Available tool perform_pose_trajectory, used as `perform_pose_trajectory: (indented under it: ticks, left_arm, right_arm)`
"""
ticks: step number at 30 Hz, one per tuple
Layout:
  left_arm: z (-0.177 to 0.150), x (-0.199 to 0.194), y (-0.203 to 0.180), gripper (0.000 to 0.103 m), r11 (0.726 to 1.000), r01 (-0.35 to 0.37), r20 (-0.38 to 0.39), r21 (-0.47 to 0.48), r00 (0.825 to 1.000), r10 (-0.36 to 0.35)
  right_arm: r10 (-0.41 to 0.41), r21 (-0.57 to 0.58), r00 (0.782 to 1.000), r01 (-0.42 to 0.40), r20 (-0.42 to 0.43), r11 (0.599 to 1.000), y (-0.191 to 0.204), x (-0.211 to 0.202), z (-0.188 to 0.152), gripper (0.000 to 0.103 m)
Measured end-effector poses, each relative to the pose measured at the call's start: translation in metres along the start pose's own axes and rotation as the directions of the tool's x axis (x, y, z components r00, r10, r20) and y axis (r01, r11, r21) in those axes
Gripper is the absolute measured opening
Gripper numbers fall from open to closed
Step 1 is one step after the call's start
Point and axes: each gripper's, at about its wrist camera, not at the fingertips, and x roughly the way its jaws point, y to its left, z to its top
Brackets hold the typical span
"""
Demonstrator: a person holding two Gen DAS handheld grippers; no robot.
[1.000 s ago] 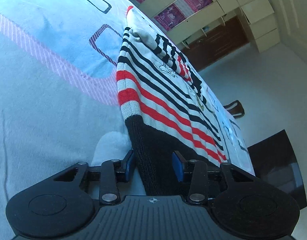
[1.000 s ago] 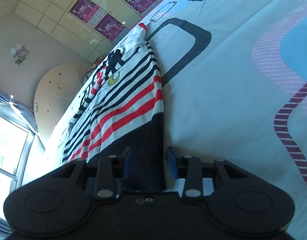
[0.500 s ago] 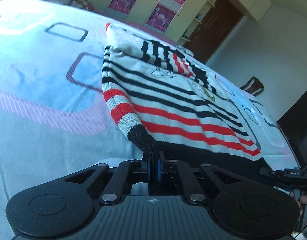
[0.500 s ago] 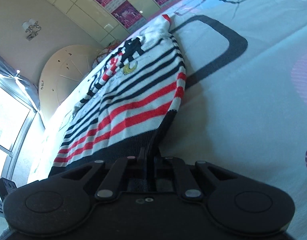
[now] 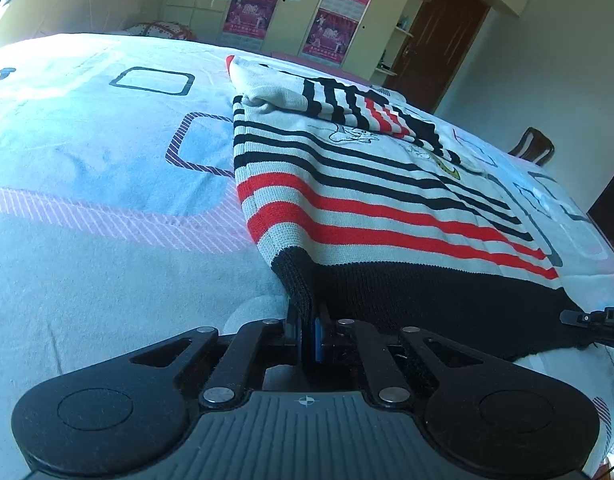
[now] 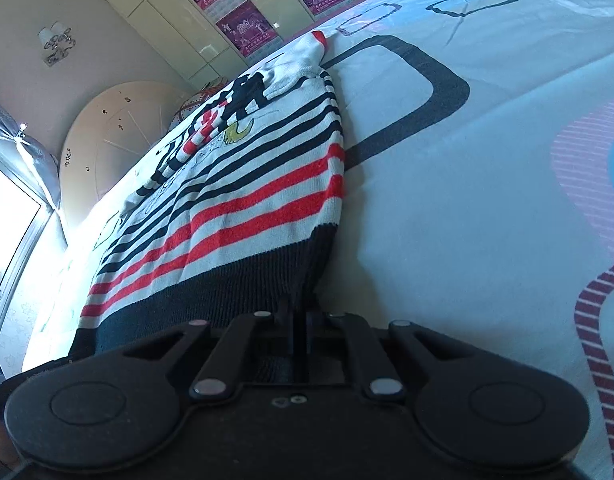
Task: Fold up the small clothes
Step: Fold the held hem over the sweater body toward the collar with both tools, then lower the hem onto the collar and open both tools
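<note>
A small knitted sweater (image 5: 371,208) lies on the bed, white with black and red stripes and a wide black hem, its sleeve folded across the chest. My left gripper (image 5: 307,334) is shut on the hem's left corner, which is lifted slightly off the sheet. In the right wrist view the same sweater (image 6: 243,208) stretches away to the left, and my right gripper (image 6: 301,334) is shut on the hem's right corner. The other gripper's tip (image 5: 595,320) shows at the right edge of the left wrist view.
The bed sheet (image 5: 107,184) is pale blue with pink bands and dark square outlines. Wardrobes with posters (image 5: 251,12), a brown door (image 5: 439,32) and a chair (image 5: 535,146) stand beyond the bed. A round headboard (image 6: 119,128) and a window (image 6: 7,232) lie left.
Both grippers went from open around the black hem to shut on its corners. The left one has rolled and risen, lifting its corner of the hem.
</note>
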Motion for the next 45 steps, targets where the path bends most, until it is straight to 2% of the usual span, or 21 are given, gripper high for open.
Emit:
perform_pose_trajectory:
  ticks: [8, 13, 18, 23, 27, 32, 38, 42, 45]
  left_arm:
    - [0.003, -0.007, -0.009, 0.005, 1.000, -0.008, 0.028, 0.026, 1.000, 0.008]
    - [0.017, -0.024, -0.006, 0.005, 0.998, 0.049, 0.089, -0.031, 0.995, -0.046]
    - [0.047, -0.035, 0.001, 0.005, 0.989, 0.110, 0.175, -0.100, 0.980, -0.091]
    - [0.101, -0.026, 0.002, 0.005, 0.979, 0.160, 0.261, -0.124, 0.957, -0.124]
    - [0.151, 0.002, 0.000, 0.005, 0.969, 0.193, 0.302, -0.153, 0.943, -0.140]
    - [0.216, 0.056, -0.005, 0.005, 0.978, 0.169, 0.314, -0.120, 0.941, -0.125]
    - [0.274, 0.150, 0.016, 0.005, 0.982, 0.115, 0.242, -0.152, 0.967, -0.076]
    - [0.297, 0.213, 0.036, 0.005, 0.975, 0.079, 0.172, -0.208, 0.984, -0.043]
    - [0.304, 0.255, 0.050, 0.006, 0.968, 0.058, 0.105, -0.245, 0.994, -0.033]
  right_arm:
    - [-0.011, -0.032, 1.000, 0.011, 0.017, 0.999, 0.010, -0.004, 0.005, 0.007]
    - [0.010, -0.105, 0.998, -0.002, 0.070, 0.995, 0.032, -0.020, 0.020, 0.007]
    - [0.035, -0.186, 0.987, -0.006, 0.155, 0.982, 0.054, -0.032, 0.051, 0.007]
    - [0.059, -0.256, 0.972, 0.001, 0.226, 0.967, 0.074, -0.022, 0.105, 0.007]
    - [0.076, -0.285, 0.965, -0.001, 0.251, 0.958, 0.084, 0.001, 0.156, 0.007]
    - [0.102, -0.285, 0.962, -0.027, 0.254, 0.958, 0.090, 0.052, 0.224, 0.007]
    - [0.124, -0.243, 0.973, -0.075, 0.193, 0.967, 0.077, 0.139, 0.290, 0.007]
    - [0.108, -0.228, 0.985, -0.075, 0.133, 0.971, 0.063, 0.201, 0.316, 0.007]
    - [0.099, -0.157, 0.992, -0.086, 0.073, 0.984, 0.045, 0.244, 0.330, 0.011]
